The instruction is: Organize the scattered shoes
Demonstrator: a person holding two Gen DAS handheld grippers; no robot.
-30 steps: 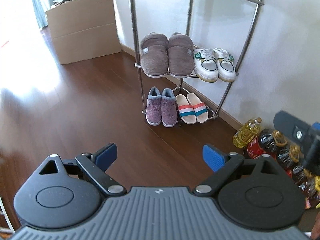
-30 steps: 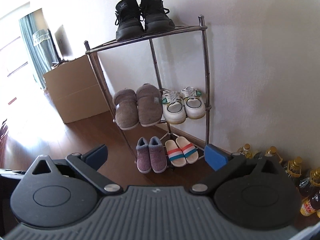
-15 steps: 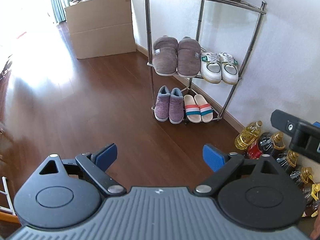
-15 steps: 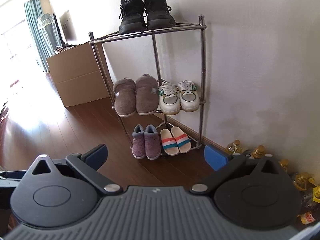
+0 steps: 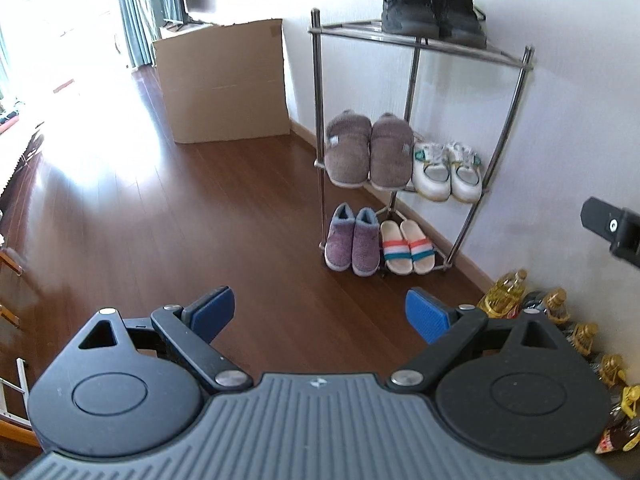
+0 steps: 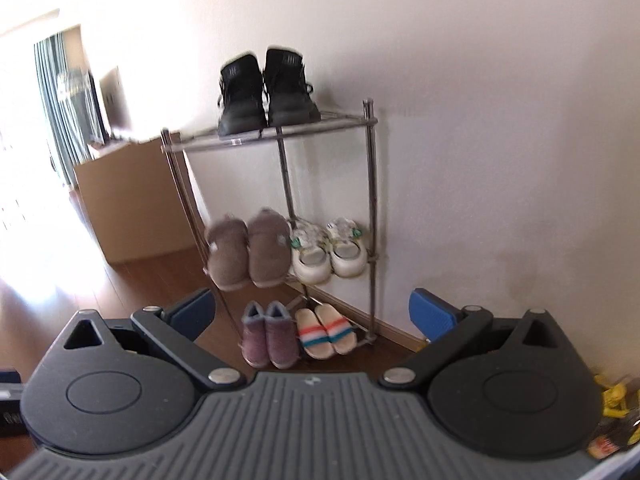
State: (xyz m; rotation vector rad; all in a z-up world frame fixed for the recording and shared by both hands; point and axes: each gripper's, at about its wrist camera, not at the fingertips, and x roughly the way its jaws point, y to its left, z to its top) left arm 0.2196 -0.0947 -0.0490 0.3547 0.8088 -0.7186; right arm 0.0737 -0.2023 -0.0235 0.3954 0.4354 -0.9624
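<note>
A three-tier chrome corner rack (image 5: 318, 120) (image 6: 370, 184) stands against the white wall. Black sneakers (image 5: 430, 2) (image 6: 266, 90) sit on its top shelf. On the middle shelf are brown slippers (image 5: 368, 150) (image 6: 248, 252) and white sneakers (image 5: 446, 172) (image 6: 328, 254). At the bottom are purple slippers (image 5: 352, 240) (image 6: 270, 336) and striped slides (image 5: 406, 248) (image 6: 326, 330). My left gripper (image 5: 320, 314) is open and holds nothing, well back from the rack. My right gripper (image 6: 310, 312) is open too, also holding nothing. Part of the right gripper (image 5: 612, 230) shows at the left wrist view's right edge.
A big cardboard box (image 5: 222, 80) (image 6: 132, 204) stands left of the rack by the wall. Several oil and sauce bottles (image 5: 560, 320) line the wall to the right. Dark wood floor (image 5: 180, 220) spreads out in front, bright with glare near curtains (image 5: 132, 8).
Both grippers have drawn back and tilted up from the rack, so the whole rack with its top shelf now shows. Both stay open with nothing held. No shoe has moved.
</note>
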